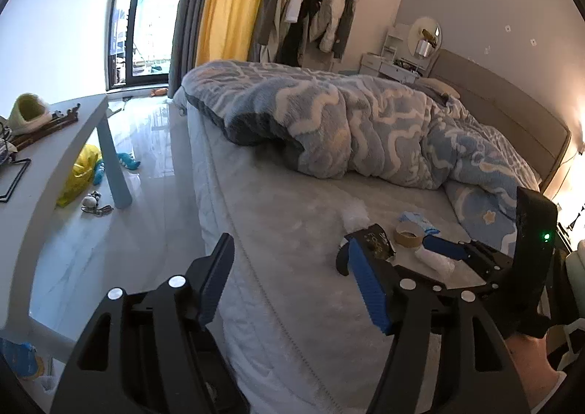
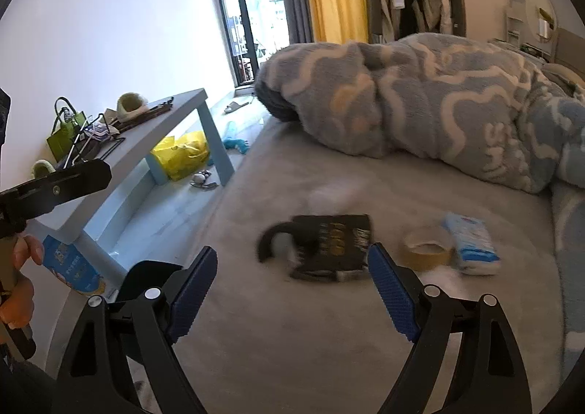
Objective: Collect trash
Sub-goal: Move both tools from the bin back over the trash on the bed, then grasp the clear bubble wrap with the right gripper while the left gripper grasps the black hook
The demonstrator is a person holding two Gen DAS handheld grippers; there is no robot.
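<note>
Trash lies on the grey mattress: a black paper bag with gold print, a roll of tan tape, a white and blue tissue pack and a crumpled white wrapper. My right gripper stands open just short of the black bag, with nothing between its pads. One of its blue fingers shows beside the wrapper. My left gripper is open and empty over the mattress edge, left of the bag.
A rumpled blue blanket covers the far half of the bed. A low blue table with slippers and a green bag stands left. Under it lie a yellow plastic bag and toys. A blue packet lies near the table's leg.
</note>
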